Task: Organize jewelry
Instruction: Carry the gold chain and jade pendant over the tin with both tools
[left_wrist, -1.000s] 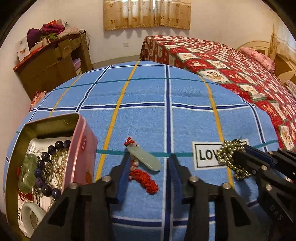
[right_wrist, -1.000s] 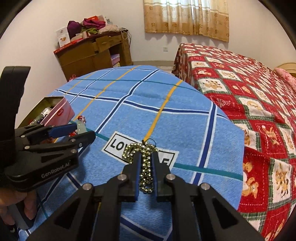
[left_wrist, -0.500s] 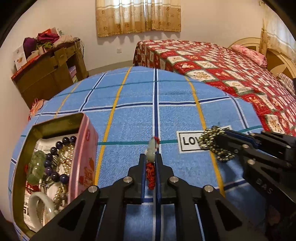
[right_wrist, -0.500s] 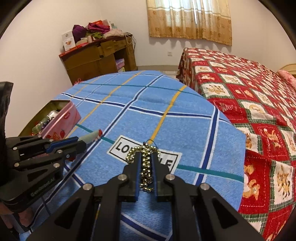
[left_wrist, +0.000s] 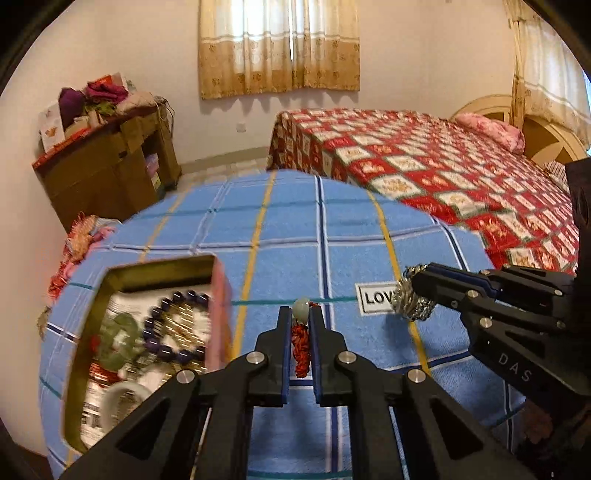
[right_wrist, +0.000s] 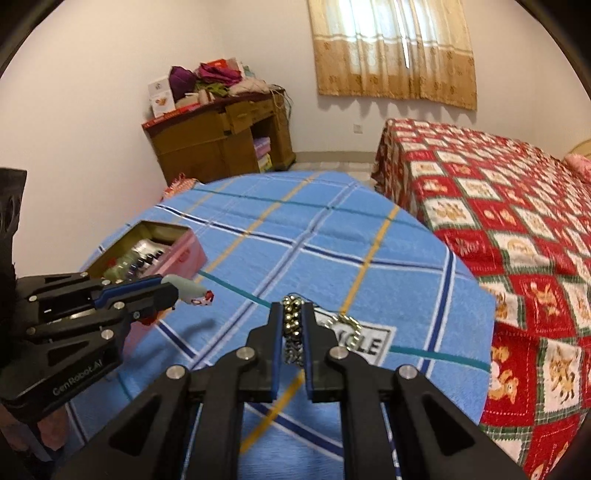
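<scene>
My left gripper (left_wrist: 299, 314) is shut on a pale green jade pendant (left_wrist: 300, 307) with a red knotted cord (left_wrist: 301, 349) and holds it above the blue checked table (left_wrist: 288, 236). It also shows in the right wrist view (right_wrist: 173, 291) with the pendant (right_wrist: 184, 288) sticking out. My right gripper (right_wrist: 293, 310) is shut on a gold bead chain (right_wrist: 293, 332), lifted with its tail hanging towards the cloth; it shows in the left wrist view (left_wrist: 415, 280) too. The pink open tin (left_wrist: 221, 314) with several beads and bracelets stands left of the left gripper.
A white "LOVE" label (left_wrist: 376, 297) is sewn on the cloth. A bed with a red patterned cover (left_wrist: 443, 170) lies to the right. A brown cabinet (left_wrist: 107, 166) piled with clutter stands by the far wall.
The left gripper closed on the jade pendant and lifted it off the cloth. The right gripper lifted the gold chain off the label. Both rose higher above the table.
</scene>
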